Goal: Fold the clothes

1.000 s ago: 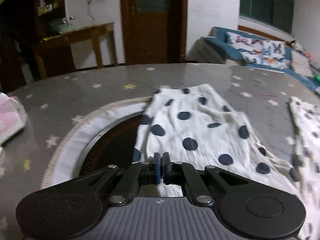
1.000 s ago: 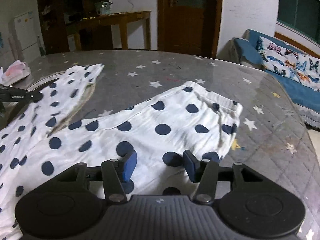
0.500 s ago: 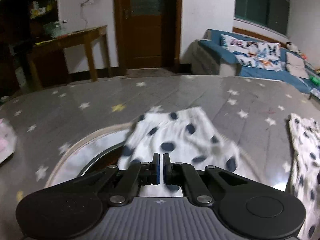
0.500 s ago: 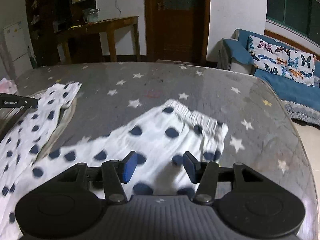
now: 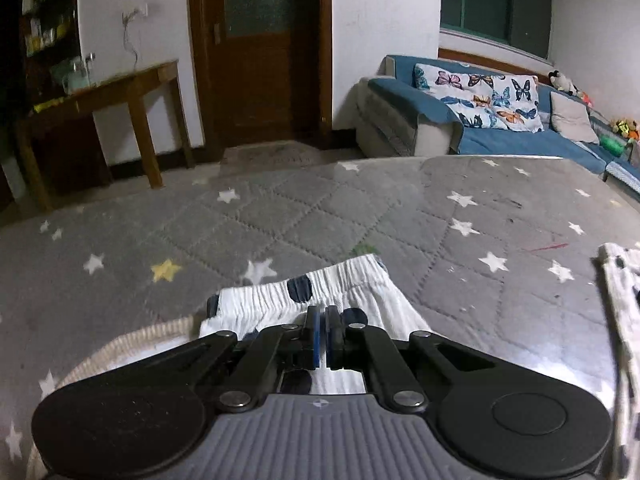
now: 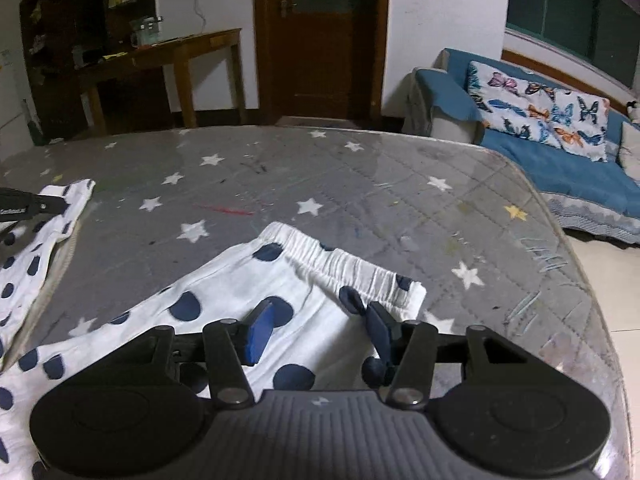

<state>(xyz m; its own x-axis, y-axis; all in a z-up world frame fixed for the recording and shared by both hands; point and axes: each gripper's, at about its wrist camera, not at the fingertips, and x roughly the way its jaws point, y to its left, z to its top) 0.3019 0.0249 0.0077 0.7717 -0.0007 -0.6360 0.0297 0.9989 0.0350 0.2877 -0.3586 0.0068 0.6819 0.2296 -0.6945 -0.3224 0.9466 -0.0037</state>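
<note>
Now | both hems nearer than a second ago: we drag the garment (image 6: 280, 300) back | left gripper (image 5: 322, 334) pinched shut over hem at 12, grip unclear | right gripper (image 6: 316, 328) half open, cloth under it, unheld | table (image 6: 360, 184).

1. The polka-dot trousers (image 6: 224, 292) are thin, soft white cloth with navy dots; the waistband (image 6: 340, 264) is gathered and ribbed by elastic.
2. The counter (image 6: 360, 184) wears a grey quilted cover printed with stars, under a clear glossy sheet that throws back glare.
3. The left gripper (image 5: 322, 336) is matt black plastic with shiny metal rivets and a ribbed grey body; its pads look like smooth blue rubber.
4. The right gripper (image 6: 318, 332) is made the same.
5. The door (image 6: 324, 36) and side table (image 6: 168, 52) are dark varnished wood, faintly glossy.
6. The sofa (image 6: 560, 160) has matt blue cloth and a butterfly-print cushion.
</note>
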